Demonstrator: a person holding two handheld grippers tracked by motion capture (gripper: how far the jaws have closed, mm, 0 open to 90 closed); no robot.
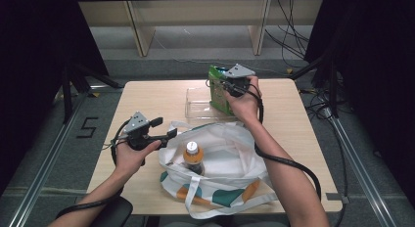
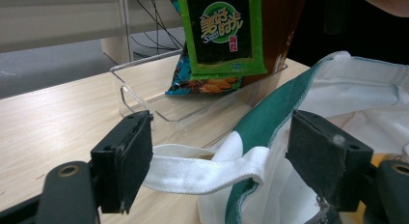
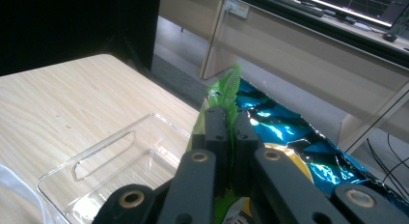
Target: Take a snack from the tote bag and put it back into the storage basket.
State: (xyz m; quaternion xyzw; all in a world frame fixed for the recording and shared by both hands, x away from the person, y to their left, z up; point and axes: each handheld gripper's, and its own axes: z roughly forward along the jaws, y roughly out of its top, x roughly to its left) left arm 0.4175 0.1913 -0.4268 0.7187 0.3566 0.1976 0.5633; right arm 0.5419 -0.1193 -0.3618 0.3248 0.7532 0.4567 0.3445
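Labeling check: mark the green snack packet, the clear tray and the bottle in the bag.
green snack packet (image 2: 223, 33), left gripper view, on its printed front.
clear tray (image 3: 103, 154), right gripper view, on its handle-slot wall.
bottle (image 1: 193, 152), high view, on its orange shoulder under the cap.

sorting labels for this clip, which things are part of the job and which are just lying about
In the job: green snack packet pinched by the right gripper; clear tray; white tote bag, its strap between the open left gripper.
Lying about: blue snack bag; bottle in the tote.
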